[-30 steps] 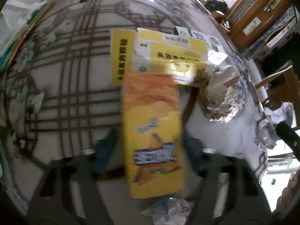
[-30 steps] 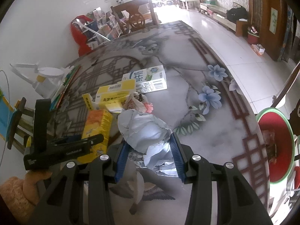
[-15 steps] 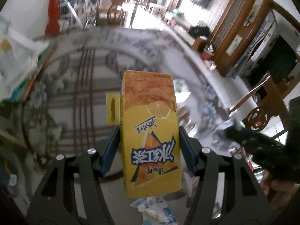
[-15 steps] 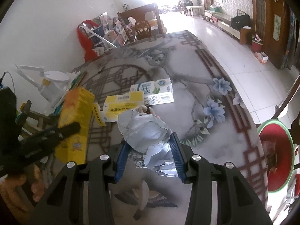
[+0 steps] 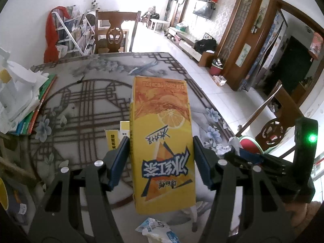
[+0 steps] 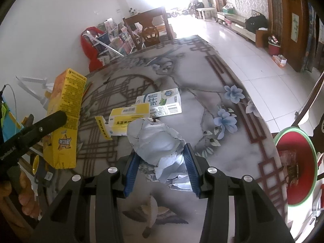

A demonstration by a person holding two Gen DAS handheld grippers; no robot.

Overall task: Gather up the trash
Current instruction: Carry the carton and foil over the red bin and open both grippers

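Lifted off the table [image 5: 85, 105] since before, the carton [image 5: 162, 141] is clamped in the left gripper [image 5: 161, 160]. Right gripper [image 6: 161, 168] pinches crumpled paper [image 6: 156, 139]; boxes [image 6: 141, 111] lie beyond it.

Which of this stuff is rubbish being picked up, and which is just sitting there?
Part of the job:
- yellow drink carton, held in the left gripper
- crumpled paper, held in the right gripper
- yellow box and white milk carton on the table
- red bin

Just lying about:
- wooden chair
- books
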